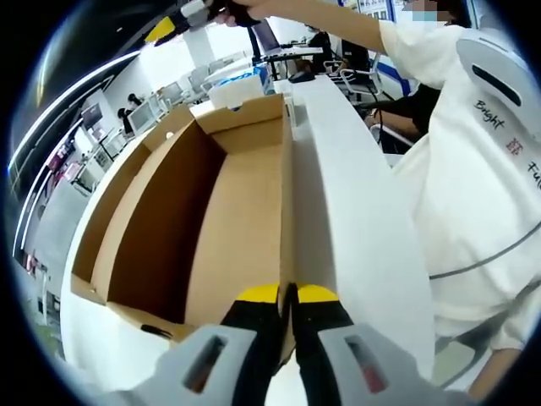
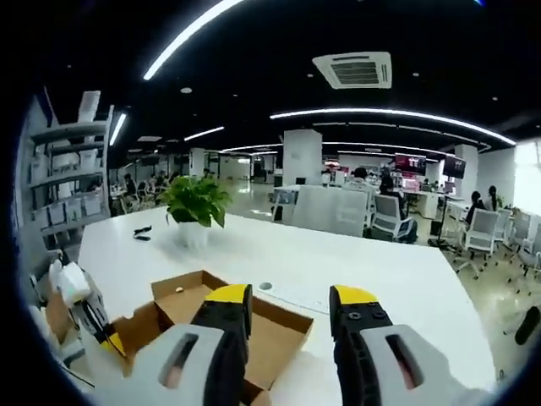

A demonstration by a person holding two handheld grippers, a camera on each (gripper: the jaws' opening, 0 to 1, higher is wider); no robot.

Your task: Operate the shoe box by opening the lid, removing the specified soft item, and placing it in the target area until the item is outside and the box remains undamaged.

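The brown cardboard shoe box (image 1: 228, 211) lies open on the white table (image 1: 355, 211), its inside bare brown board. My left gripper (image 1: 287, 298) is shut on the thin top edge of the box's long side wall. High above the box, a person's hand holds my right gripper (image 1: 162, 30). In the right gripper view, my right gripper (image 2: 292, 298) looks down from above the box (image 2: 270, 334), open, with nothing between its yellow-tipped fingers. The left gripper (image 2: 110, 342) comes in at the left, at the box's edge.
A person in a white shirt (image 1: 473, 169) stands close on the right of the table. A potted plant (image 2: 196, 203) and a small black object (image 2: 142, 233) sit farther along the table (image 2: 372, 279). Office chairs (image 2: 389, 216) and desks stand beyond.
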